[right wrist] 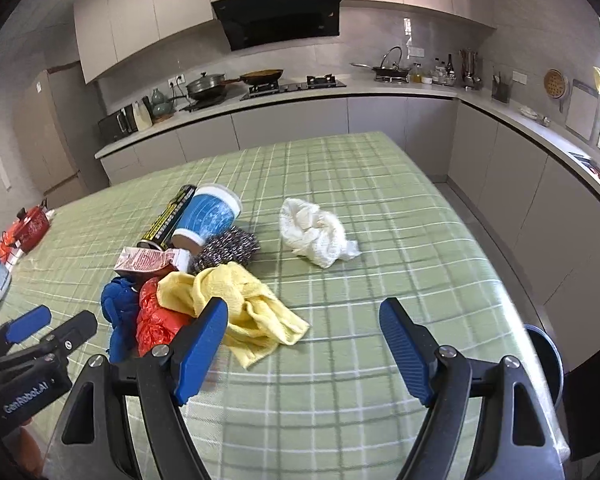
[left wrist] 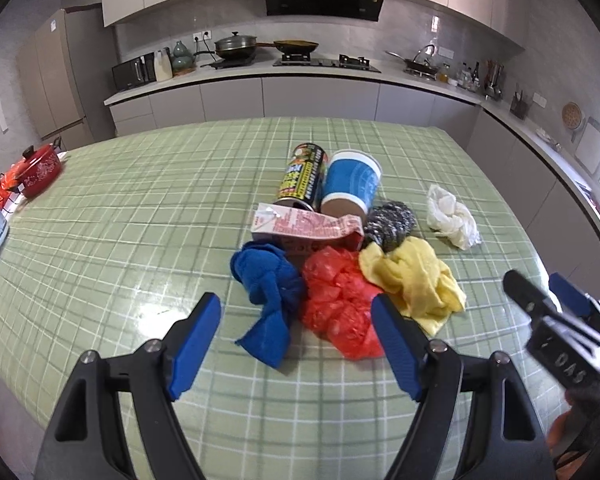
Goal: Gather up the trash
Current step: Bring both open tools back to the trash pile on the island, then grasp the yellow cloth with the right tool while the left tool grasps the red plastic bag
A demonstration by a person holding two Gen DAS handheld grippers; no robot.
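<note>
both grippers hang over the green checked tablecloth (right wrist: 340,392) with blue pads spread wide, holding nothing; left gripper (left wrist: 296,344) faces the trash heap, a knotted blue cloth (left wrist: 270,296) and crinkled red plastic bag (left wrist: 340,304) lying between its fingers; right gripper (right wrist: 304,344) sits beside a floppy yellow cloth (right wrist: 240,304); behind lie a pink carton (left wrist: 304,226), wire scourer (left wrist: 392,224), toppled can (left wrist: 302,176) and paper cup (left wrist: 350,186); a crumpled white tissue (right wrist: 314,232) lies apart.
</note>
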